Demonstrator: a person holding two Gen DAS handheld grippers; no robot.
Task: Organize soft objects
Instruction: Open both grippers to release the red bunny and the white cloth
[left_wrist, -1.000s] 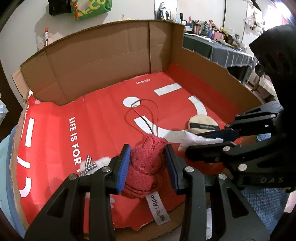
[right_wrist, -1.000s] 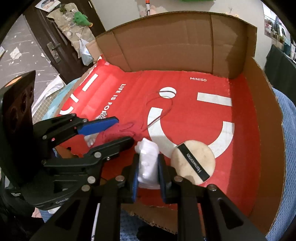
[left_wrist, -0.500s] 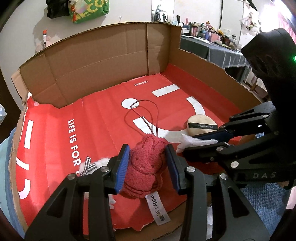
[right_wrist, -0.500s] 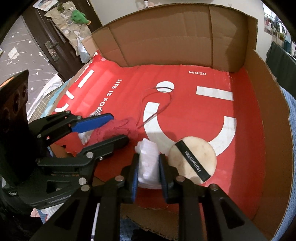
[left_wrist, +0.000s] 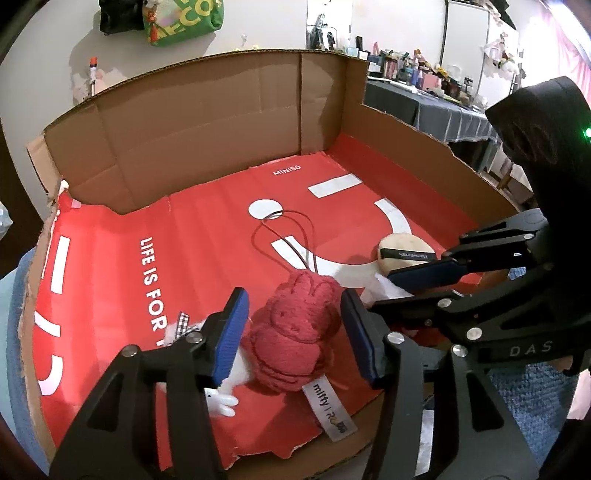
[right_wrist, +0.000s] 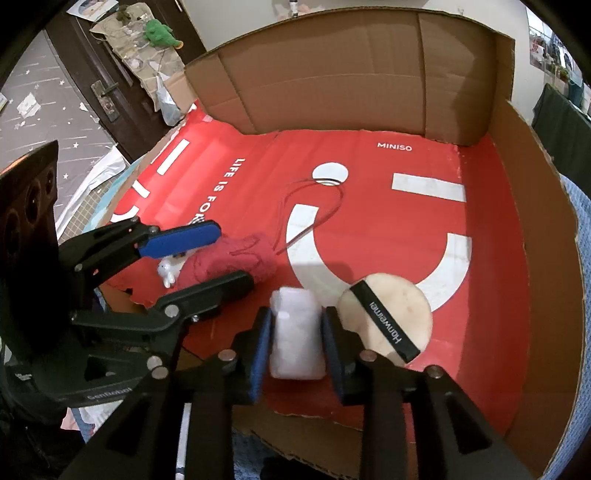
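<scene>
Letting go inside the cardboard box (left_wrist: 207, 122), so I'll spread both sets of jaws fully before lifting straight out, no snagging. My left gripper (left_wrist: 293, 332) is opening, the red plush (left_wrist: 295, 332) lying loose between its pads. My right gripper (right_wrist: 297, 338) is opening too; the white soft block (right_wrist: 295, 336) looks barely free, round puff (right_wrist: 388, 317) at its 3 o'clock.

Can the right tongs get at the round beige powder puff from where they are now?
Probably yes. The powder puff lies flat just beside the right tongs, with nothing on top of it. But the white soft block sits between their opening jaws, so they must clear that first.
</scene>
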